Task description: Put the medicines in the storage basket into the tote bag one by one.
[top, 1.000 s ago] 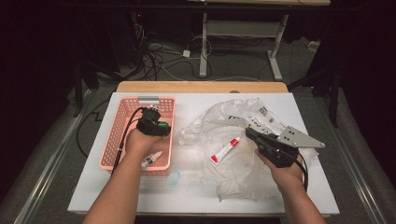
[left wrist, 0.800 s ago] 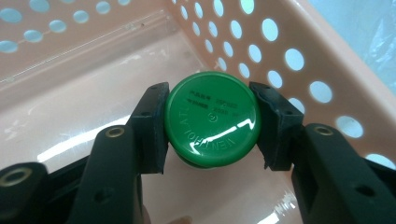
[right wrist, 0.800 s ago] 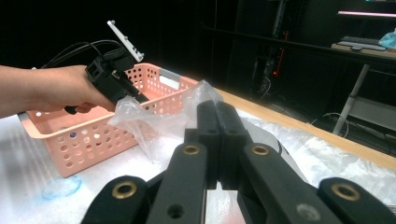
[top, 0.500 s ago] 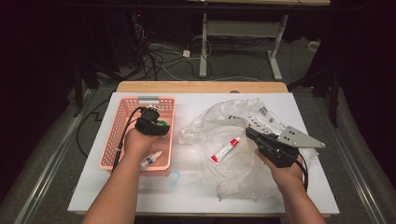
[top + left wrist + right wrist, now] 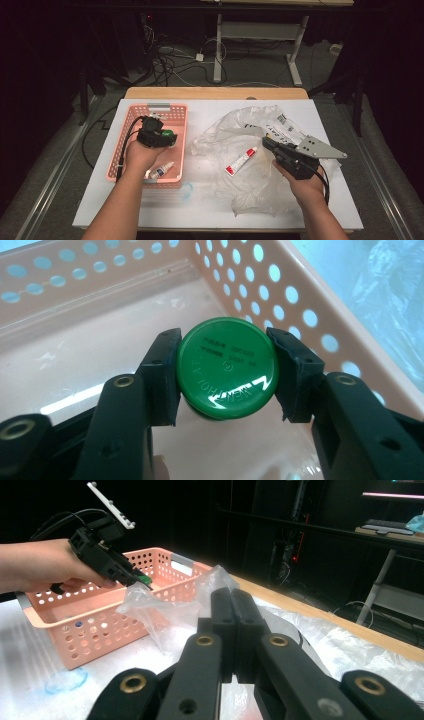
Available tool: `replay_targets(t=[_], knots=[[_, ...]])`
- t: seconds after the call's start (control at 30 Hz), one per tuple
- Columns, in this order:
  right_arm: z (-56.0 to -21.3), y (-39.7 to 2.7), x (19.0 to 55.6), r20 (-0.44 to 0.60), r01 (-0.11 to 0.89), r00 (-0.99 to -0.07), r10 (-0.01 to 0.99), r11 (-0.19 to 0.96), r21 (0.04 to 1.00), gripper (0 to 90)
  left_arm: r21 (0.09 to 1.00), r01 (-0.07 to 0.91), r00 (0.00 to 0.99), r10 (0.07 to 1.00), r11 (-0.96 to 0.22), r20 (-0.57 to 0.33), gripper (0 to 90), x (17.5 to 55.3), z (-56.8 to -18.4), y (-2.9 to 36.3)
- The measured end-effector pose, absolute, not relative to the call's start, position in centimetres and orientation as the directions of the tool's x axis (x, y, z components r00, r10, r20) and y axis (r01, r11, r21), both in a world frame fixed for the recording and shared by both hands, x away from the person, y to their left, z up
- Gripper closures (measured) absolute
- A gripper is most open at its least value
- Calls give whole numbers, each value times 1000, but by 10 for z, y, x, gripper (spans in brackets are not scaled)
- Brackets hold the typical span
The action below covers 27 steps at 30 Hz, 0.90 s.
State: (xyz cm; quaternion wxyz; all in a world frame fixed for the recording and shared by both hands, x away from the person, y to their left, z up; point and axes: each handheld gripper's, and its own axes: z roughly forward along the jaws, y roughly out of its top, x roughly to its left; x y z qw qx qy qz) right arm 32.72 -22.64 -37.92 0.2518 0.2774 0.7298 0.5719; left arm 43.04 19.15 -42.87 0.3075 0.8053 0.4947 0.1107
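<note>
Green plastic fills the space between the left gripper's (image 5: 226,377) two black jaws: a small round jar with a green lid (image 5: 227,369), pinched across the lid's rim from both sides, the pads pressing on opposite edges. That hold across the widest part probably keeps the jar from slipping while it hangs over the pink basket (image 5: 320,320), whose floor lies just beyond the jaws and whose holed wall runs past them on one side. The lid's flat face, with raised lettering, is turned straight back along the jaws, so the jar's axis seems to point away from the gripper and down toward the basket floor; its body is hidden behind the lid. From the high view the left gripper (image 5: 167,139) sits above the basket's middle, and a small white bottle (image 5: 160,170) already lies in the basket's near end. Well off to the side, the right gripper (image 5: 232,630) has its jaws shut together on nothing, resting over a crumpled clear plastic bag (image 5: 250,150) on which a red-and-white tube (image 5: 240,162) lies waiting.
</note>
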Motion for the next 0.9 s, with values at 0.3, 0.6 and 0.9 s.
replay_targets(t=[0.3, 0.6, 0.9], knots=[[-380, -225, 327, -49, 122, -720, 692, 196, 973, 900, 631, 711, 489, 863, -310, -128, 500, 412, -419, 202], [-380, -224, 327, -54, 119, -721, 691, 200, 973, 900, 667, 685, 498, 857, -293, -135, 500, 390, -407, 209], [-380, -224, 326, -56, 118, -723, 689, 202, 972, 900, 695, 661, 510, 849, -283, -140, 501, 370, -404, 210]])
